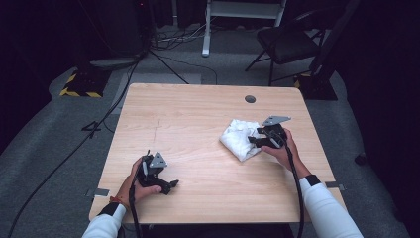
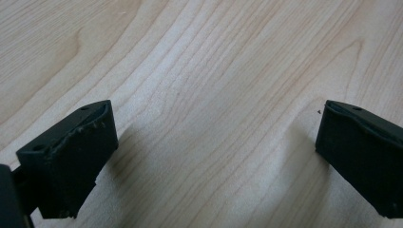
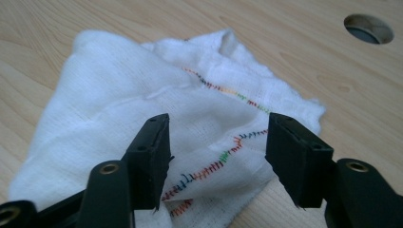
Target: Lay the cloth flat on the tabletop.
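Observation:
A white cloth (image 1: 240, 138) with multicoloured stitching lies crumpled on the right half of the wooden table (image 1: 198, 124). My right gripper (image 1: 256, 139) hovers at its right edge, jaws open over the stitched hem. In the right gripper view the cloth (image 3: 142, 95) spreads beneath the right gripper (image 3: 217, 152), whose pads stand apart with nothing pinched between them. My left gripper (image 1: 168, 186) rests near the table's front left, held in a hand, away from the cloth. The left gripper (image 2: 214, 156) stands wide open over bare wood.
A round cable hole (image 1: 250, 99) sits in the table's far right part, seen again as the hole (image 3: 368, 28) beyond the cloth. A black chair (image 1: 287, 44) and floor cables (image 1: 99, 119) lie past the table.

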A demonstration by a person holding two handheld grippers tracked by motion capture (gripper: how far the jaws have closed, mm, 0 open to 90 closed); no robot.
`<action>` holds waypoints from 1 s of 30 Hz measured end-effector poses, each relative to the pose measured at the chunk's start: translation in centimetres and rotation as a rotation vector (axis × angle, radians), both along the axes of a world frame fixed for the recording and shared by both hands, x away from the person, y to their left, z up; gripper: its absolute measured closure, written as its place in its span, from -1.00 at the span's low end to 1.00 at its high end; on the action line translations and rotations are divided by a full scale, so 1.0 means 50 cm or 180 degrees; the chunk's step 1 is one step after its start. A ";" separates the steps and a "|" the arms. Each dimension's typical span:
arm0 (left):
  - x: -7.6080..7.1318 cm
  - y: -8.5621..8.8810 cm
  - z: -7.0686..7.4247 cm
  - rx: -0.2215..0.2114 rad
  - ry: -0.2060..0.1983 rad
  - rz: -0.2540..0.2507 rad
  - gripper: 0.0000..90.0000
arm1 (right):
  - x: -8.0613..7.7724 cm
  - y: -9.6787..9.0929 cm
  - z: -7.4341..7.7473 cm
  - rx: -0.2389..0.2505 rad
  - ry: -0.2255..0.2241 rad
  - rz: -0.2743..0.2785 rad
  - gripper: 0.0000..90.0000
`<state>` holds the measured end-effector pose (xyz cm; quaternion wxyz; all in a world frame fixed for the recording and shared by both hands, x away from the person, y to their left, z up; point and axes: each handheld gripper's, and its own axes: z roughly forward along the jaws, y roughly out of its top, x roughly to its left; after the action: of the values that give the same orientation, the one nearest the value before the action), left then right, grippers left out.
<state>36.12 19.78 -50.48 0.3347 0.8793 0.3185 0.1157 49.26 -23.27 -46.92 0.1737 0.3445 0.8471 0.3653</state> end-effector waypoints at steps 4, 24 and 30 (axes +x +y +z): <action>-0.001 0.002 0.000 -0.0004 0.0018 -0.0015 -0.99 | 0.004 -0.003 -0.022 0.0037 0.0162 0.0037 -0.08; -0.002 0.002 0.000 -0.0011 0.0017 -0.0009 -0.99 | -0.017 -0.004 -0.026 -0.0037 -0.0034 0.0189 1.00; -0.002 0.002 0.000 -0.0008 0.0020 -0.0008 -0.99 | -0.016 -0.002 -0.030 -0.0165 -0.0040 0.0080 0.34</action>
<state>36.02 19.90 -50.47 0.3349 0.8796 0.3187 0.1122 48.46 -23.35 -48.41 0.1833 0.3269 0.8595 0.3476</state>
